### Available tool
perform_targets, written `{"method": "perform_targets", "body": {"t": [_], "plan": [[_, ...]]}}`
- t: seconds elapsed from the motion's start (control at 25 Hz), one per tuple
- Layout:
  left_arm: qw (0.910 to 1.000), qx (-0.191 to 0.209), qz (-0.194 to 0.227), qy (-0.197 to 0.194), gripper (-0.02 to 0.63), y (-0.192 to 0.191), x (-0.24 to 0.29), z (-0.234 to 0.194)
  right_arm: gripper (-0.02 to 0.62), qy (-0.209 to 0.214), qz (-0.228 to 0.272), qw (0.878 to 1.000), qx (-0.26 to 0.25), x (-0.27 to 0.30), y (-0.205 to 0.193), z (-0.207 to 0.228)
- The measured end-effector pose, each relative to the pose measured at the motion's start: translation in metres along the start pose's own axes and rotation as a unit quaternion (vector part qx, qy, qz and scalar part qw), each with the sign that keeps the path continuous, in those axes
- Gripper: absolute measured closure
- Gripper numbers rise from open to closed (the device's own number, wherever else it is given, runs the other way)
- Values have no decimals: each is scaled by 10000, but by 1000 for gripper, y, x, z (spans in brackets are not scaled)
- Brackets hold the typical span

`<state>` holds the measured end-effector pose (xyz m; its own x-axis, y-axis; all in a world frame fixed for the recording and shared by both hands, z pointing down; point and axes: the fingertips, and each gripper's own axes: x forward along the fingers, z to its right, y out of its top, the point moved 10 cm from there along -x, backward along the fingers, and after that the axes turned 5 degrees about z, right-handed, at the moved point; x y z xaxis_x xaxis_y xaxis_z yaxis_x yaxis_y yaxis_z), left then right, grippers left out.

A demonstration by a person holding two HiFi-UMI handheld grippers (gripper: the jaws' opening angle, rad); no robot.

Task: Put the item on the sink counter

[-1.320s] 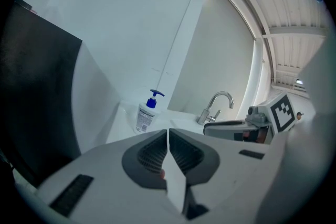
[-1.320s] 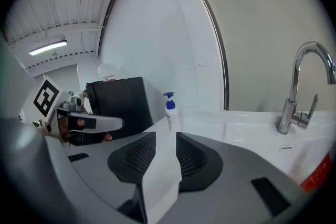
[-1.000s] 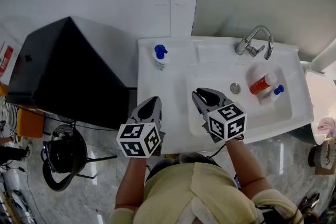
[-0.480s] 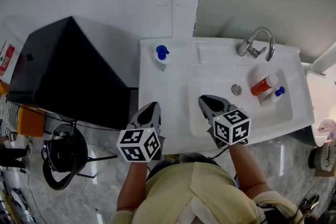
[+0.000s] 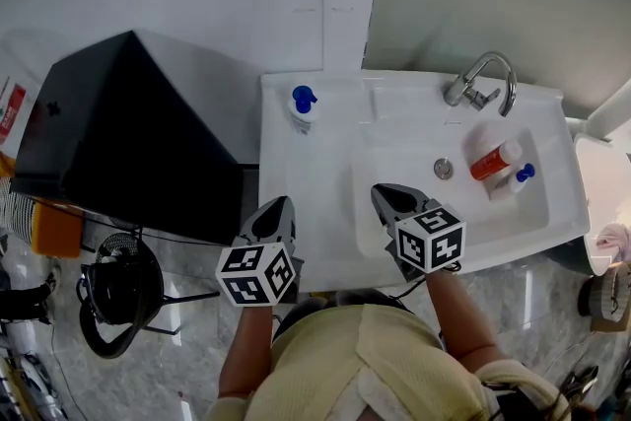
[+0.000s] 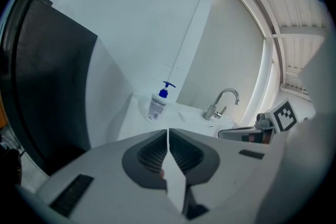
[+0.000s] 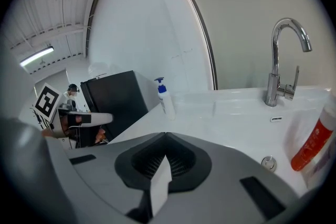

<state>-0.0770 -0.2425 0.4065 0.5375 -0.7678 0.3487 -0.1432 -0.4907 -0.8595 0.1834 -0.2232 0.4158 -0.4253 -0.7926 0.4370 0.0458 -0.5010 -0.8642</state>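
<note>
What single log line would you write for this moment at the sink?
left claw: shut, empty | right claw: just closed, empty | orange bottle and blue-capped bottle: in basin | pump bottle: on counter

A washroom: a white sink counter [image 5: 308,175] with a chrome tap [image 5: 480,79] and a blue-capped pump bottle [image 5: 302,104].
</note>
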Motion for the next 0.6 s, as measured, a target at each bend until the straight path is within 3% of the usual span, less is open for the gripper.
{"method": "perform_targets", "body": {"t": [0.6], "plan": [[9999, 6, -63, 85, 561, -3, -3, -7, 571, 49, -9, 10000, -70, 6, 5, -3]]}}
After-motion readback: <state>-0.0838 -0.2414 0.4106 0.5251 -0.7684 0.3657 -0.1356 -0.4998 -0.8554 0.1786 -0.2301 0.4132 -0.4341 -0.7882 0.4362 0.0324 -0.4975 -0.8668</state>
